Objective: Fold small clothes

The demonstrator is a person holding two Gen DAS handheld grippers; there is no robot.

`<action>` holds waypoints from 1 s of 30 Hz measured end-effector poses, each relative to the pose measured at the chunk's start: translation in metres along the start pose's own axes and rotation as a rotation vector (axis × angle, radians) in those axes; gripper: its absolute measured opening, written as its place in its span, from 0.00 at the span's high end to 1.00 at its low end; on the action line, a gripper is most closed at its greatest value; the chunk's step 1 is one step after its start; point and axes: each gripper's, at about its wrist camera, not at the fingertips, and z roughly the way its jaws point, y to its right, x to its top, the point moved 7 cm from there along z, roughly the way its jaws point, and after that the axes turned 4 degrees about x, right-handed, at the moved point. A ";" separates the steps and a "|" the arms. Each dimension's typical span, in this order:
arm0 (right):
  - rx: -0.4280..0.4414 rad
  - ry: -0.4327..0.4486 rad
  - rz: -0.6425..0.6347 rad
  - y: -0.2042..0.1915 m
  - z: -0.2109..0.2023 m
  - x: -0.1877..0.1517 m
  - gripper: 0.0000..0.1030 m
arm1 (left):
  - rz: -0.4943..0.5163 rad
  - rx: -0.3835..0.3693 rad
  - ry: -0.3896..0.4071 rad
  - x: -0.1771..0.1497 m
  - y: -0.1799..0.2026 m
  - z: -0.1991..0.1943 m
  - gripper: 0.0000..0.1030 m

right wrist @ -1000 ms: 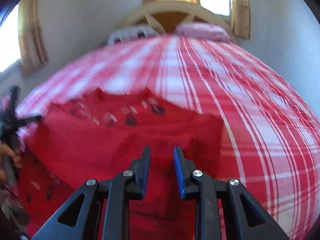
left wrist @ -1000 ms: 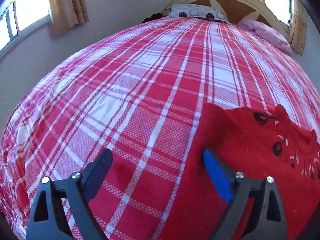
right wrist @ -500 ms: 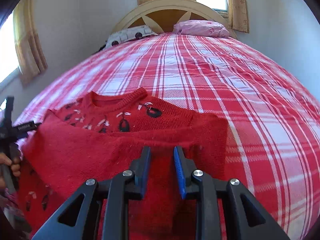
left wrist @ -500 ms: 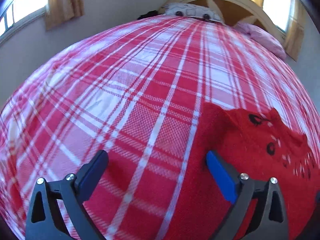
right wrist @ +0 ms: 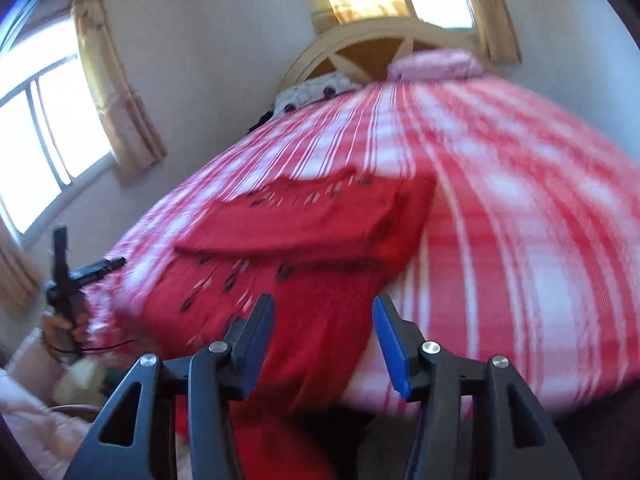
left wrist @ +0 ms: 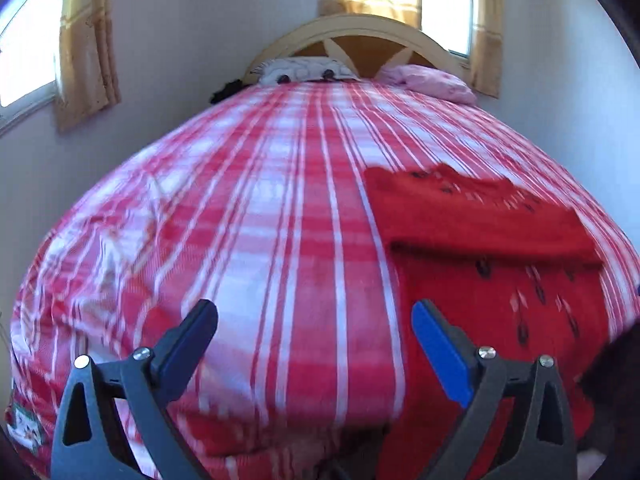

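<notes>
A small red knit sweater [left wrist: 492,256] with dark motifs lies on the red-and-white plaid bed, its upper part folded over into a flap; its lower end hangs over the bed's near edge. It also shows in the right wrist view [right wrist: 320,248]. My left gripper [left wrist: 314,334] is open and empty, held back off the near edge, left of the sweater. My right gripper [right wrist: 324,326] is open and empty, in front of the sweater's hanging lower end. The left gripper and the hand holding it show at the far left [right wrist: 64,268].
The plaid bedspread [left wrist: 260,220] covers the whole bed. A white patterned pillow [left wrist: 306,70] and a pink pillow [left wrist: 432,82] lie by the wooden headboard [left wrist: 360,36]. Curtained windows flank the bed. Pale bedding [right wrist: 36,412] lies low at the left.
Both grippers have pulled back and lower, off the bed's near edge. The right gripper has opened from nearly shut. A fold flap now lies across the sweater.
</notes>
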 end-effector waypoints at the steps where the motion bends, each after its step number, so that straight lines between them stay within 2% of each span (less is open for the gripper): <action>1: 0.002 -0.032 0.015 0.000 0.003 -0.015 0.49 | 0.001 -0.021 -0.012 -0.005 0.001 0.000 0.03; 4: 0.006 -0.124 0.041 -0.005 0.016 -0.059 0.49 | 0.029 -0.097 -0.073 -0.033 0.013 -0.005 0.03; 9: 0.030 -0.215 0.115 -0.005 0.033 -0.112 0.49 | 0.066 -0.213 -0.167 -0.080 0.042 -0.008 0.03; 11: 0.045 -0.222 0.154 -0.002 0.038 -0.120 0.49 | 0.062 -0.245 -0.193 -0.090 0.053 -0.003 0.03; 14: 0.072 -0.229 0.185 -0.001 0.048 -0.129 0.49 | 0.062 -0.306 -0.281 -0.108 0.065 0.006 0.03; 20: 0.063 -0.274 0.140 -0.010 0.062 -0.148 0.49 | 0.161 -0.318 -0.380 -0.141 0.081 0.019 0.03; 22: 0.063 -0.275 0.132 -0.010 0.061 -0.148 0.49 | 0.152 -0.326 -0.413 -0.150 0.083 0.024 0.03; 24: 0.057 -0.289 0.131 -0.011 0.063 -0.150 0.50 | 0.090 -0.356 -0.448 -0.157 0.083 0.029 0.03; 27: 0.030 -0.322 0.090 -0.012 0.059 -0.151 0.60 | -0.019 -0.403 -0.507 -0.161 0.076 0.035 0.02; 30: 0.017 -0.341 0.073 -0.014 0.055 -0.151 0.79 | -0.081 -0.420 -0.534 -0.162 0.070 0.038 0.02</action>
